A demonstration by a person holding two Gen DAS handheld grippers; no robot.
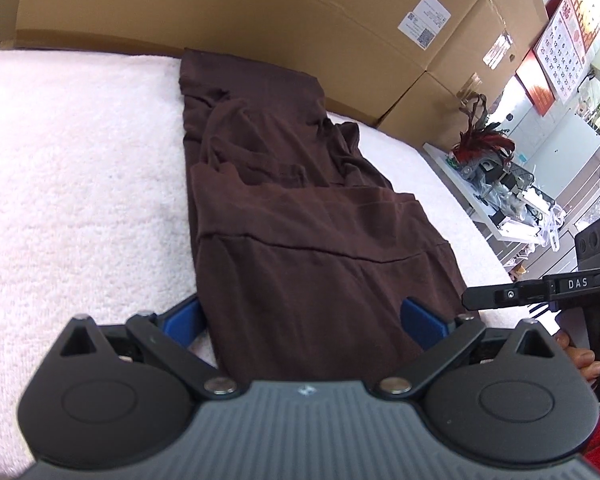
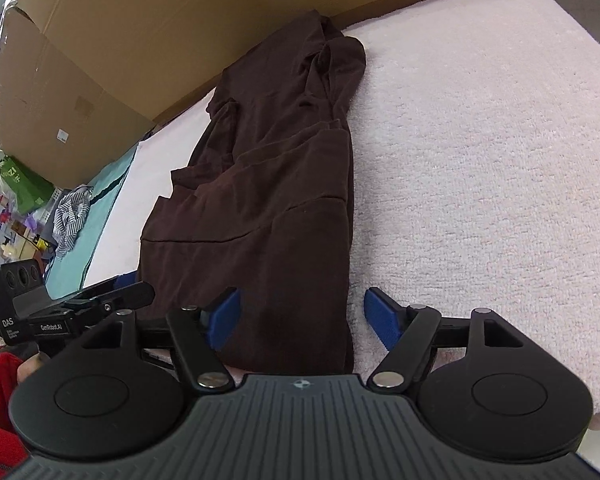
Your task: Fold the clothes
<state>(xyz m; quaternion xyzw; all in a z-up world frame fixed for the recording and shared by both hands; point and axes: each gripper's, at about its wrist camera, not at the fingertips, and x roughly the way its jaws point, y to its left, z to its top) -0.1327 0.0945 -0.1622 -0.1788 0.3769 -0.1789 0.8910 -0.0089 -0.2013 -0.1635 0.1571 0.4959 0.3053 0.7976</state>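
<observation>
Dark brown, loosely folded garment (image 1: 300, 216) lies on white fleecy blanket (image 1: 72, 160), long axis running from me toward cardboard boxes (image 1: 236, 4). My left gripper (image 1: 304, 316) and right gripper (image 2: 300, 316) spread wide, straddling its near end, gripping nothing.

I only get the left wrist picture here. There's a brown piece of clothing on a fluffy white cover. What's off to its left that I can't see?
Observer: In the right wrist view, a teal cloth lies past the white cover, with a striped garment bunched on it.
Visitor: Is the other hand-held gripper near the brown garment?
Observer: Yes. The right hand-held gripper is open, its left blue finger over the brown garment, its right one over bare cover.
Visitor: Anything else over there?
Observer: A green bag sits below the cardboard box.
</observation>
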